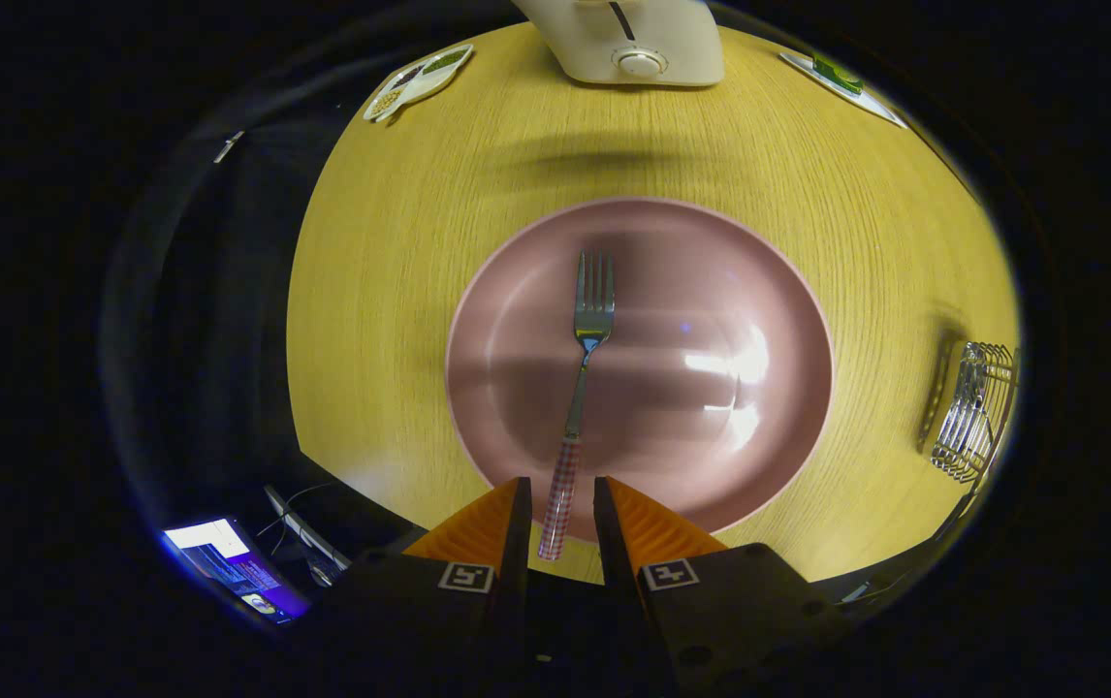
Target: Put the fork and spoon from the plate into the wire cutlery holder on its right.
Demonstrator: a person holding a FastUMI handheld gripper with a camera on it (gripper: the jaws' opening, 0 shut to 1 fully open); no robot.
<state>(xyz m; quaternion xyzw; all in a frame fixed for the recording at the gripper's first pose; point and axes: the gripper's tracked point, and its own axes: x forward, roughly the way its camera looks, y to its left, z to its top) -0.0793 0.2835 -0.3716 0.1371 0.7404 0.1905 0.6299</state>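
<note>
Gripper (560, 504) points across a round wooden table (400, 242), fingers apart with a narrow gap. The fork's checked handle lies in that gap; whether either finger touches it can't be told, gaps show on both sides of the handle. Finger bases and the gripper body are dark and cut off at 6 o'clock.

Fork (583, 368) lies on the pink plate (769, 291), tines toward 12 o'clock, handle running back to 6 o'clock over the plate's near rim. The handle end sits between the fingers, metal neck and tines just ahead of them. Handle pattern red-and-white check, slightly blurred.

Plate sits mid-table, just ahead of the fingers; its near rim is partly hidden behind the fingertips. Bright glare patch on the plate's right half, at about 3 o'clock from the fork.

Wire cutlery holder (977, 412) stands on the table at 3 o'clock from the plate, well apart from it, distorted and partly cut off; what it contains is hard to make out.

At 12 o'clock, a cream appliance (633, 44) with a round knob, top cut off. At 11 o'clock, a small flat packet or tray (420, 79), detail too small. At 1 o'clock, a white card with something green (841, 78), unclear.

At 7 o'clock, off the table, a lit screen (226, 567) and cables, dim.
</note>
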